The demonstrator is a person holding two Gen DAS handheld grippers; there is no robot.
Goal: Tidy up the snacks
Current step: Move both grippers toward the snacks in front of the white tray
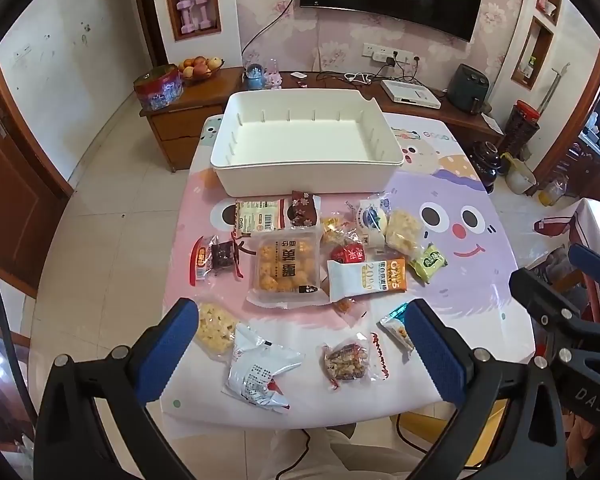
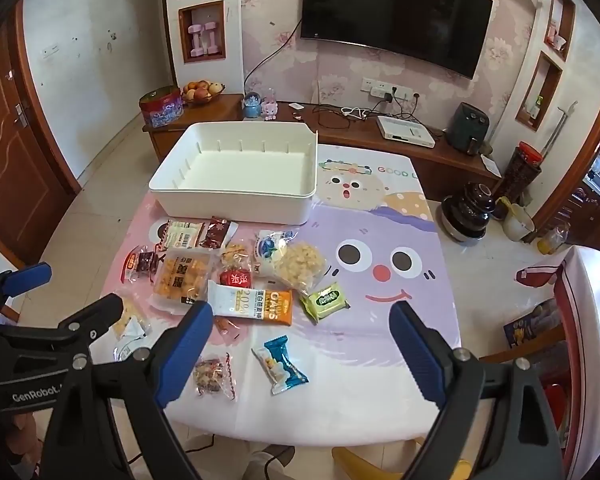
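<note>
I see a plain white bin (image 1: 306,148) on a tabletop (image 2: 380,360) printed pink and lilac with cartoon faces. My claws' fingers (image 1: 434,354) are blue on black frames. One snack wrapper (image 2: 326,300) is green, another (image 2: 286,366) teal.

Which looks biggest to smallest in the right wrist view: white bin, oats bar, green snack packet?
1. white bin, clearly biggest.
2. oats bar.
3. green snack packet, smallest; it lies about as near as the bar, so this order seems fair.
</note>
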